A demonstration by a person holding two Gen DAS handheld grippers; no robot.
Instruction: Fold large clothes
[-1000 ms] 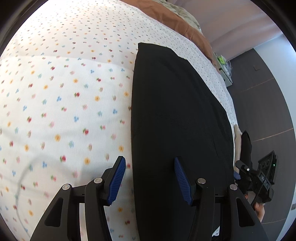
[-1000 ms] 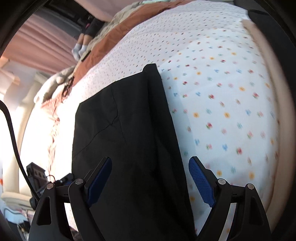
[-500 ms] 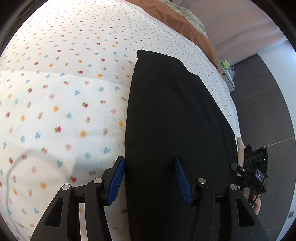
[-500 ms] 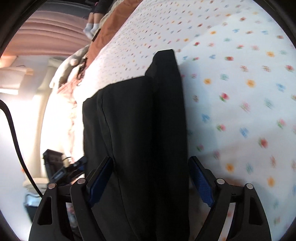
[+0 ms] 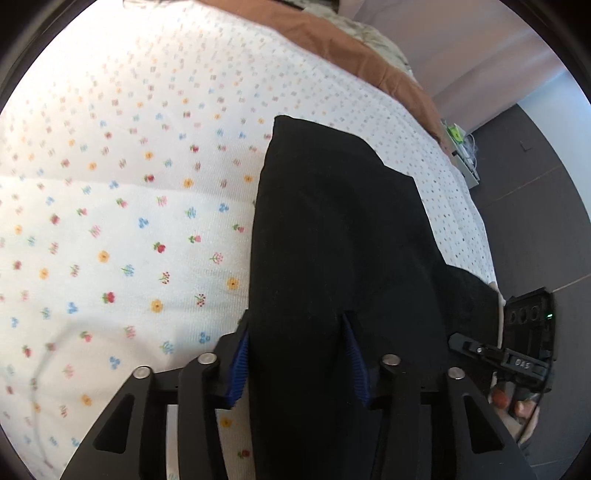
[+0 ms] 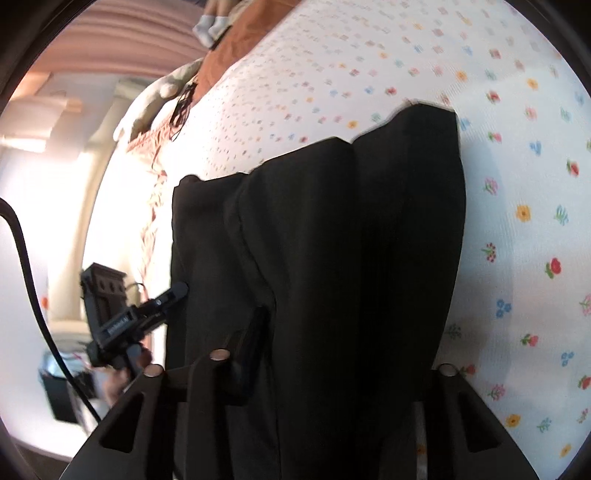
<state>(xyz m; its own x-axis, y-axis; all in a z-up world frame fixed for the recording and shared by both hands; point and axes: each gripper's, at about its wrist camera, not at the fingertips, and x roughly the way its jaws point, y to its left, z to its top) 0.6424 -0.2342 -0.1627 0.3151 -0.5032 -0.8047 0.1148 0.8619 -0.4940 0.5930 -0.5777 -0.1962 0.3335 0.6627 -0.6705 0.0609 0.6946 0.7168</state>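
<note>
Black garment [image 5: 343, 236] pinched by both closing tongs: left [image 5: 297, 360]; right [image 6: 332, 354].

A white bedsheet [image 5: 129, 221] dotted with small coloured flowers covers the bed; a rust-brown blanket [image 5: 332, 40] lies bunched along its far end, and dark grey flooring [image 5: 535, 229] runs beside it. From the right wrist, pink curtains [image 6: 122, 40] hang at the upper left; a pair of white-socked feet [image 6: 212, 26] rests on the blanket; a black cable [image 6: 26, 266] curves down the left edge.
</note>
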